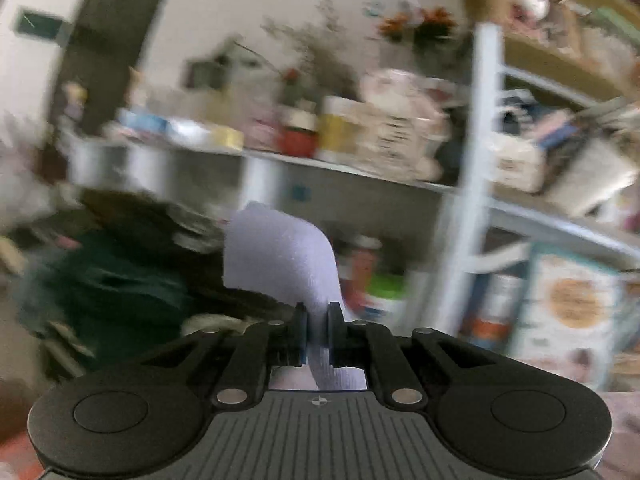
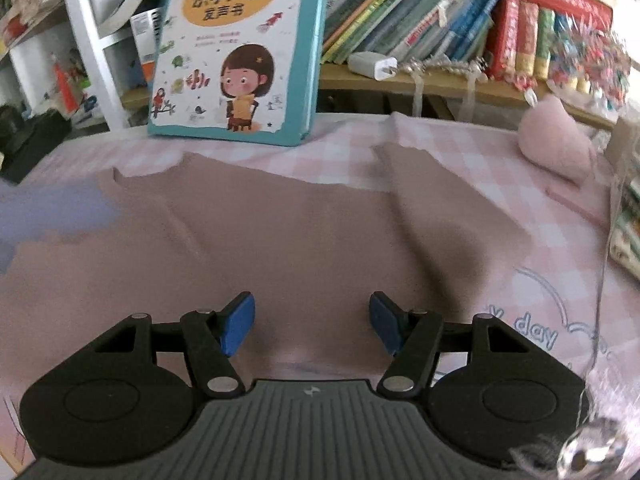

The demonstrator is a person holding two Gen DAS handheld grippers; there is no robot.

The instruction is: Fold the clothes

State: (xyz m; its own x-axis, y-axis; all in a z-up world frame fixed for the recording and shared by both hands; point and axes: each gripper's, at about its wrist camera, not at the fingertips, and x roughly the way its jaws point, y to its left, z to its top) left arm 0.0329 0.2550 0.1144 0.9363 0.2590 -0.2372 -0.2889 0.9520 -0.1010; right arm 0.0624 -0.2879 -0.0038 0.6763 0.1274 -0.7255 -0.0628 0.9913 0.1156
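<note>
A: Left gripper (image 1: 317, 320)?
B: Raised toward blurred shelves, clamping the lavender cloth (image 1: 276, 256); probably a garment.
A: Right gripper (image 2: 311, 322)?
B: Level, 2 fingers spread above the brown garment (image 2: 280, 232) lying flat on the pink checked sheet (image 2: 460, 144).

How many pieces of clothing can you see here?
2. A lavender cloth is pinched in the left gripper, raised off the surface. A brown garment lies spread on the pink checked sheet under the open right gripper. Others may be hidden.
</note>
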